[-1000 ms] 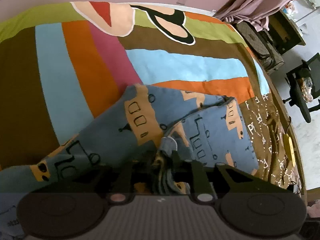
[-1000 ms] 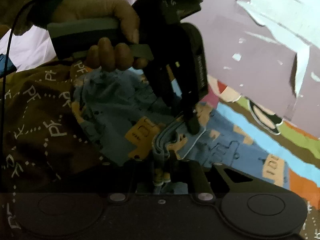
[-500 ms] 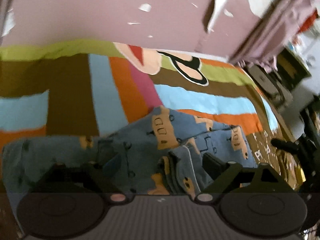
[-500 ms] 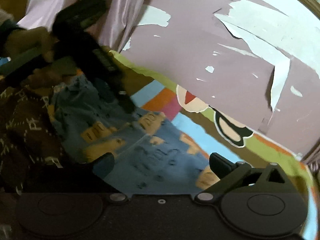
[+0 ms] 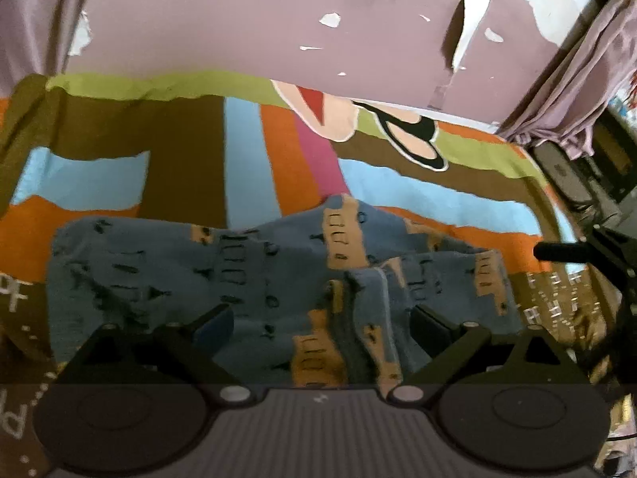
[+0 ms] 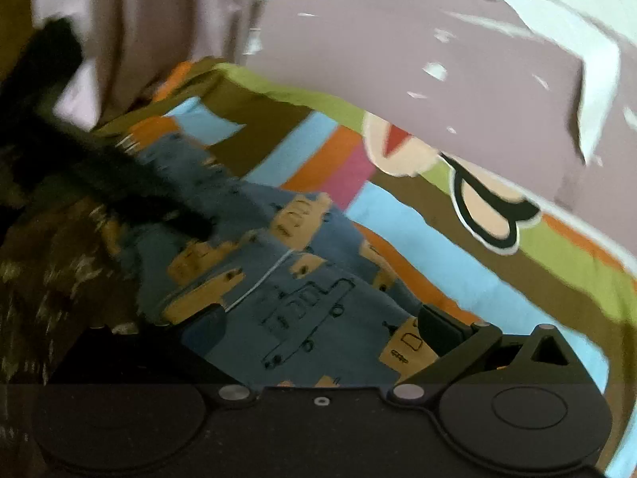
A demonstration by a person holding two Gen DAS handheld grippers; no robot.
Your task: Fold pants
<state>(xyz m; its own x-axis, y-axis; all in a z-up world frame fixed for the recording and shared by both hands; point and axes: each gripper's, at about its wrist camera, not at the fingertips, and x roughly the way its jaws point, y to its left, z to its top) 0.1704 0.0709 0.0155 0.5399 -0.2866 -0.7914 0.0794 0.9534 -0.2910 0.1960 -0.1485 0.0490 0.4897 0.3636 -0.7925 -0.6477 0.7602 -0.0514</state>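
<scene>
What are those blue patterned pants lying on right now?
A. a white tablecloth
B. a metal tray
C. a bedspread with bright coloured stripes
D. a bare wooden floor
C: the pants are spread over a striped bedspread with blue, orange, pink, brown and green bands showing around them in both wrist views.
</scene>
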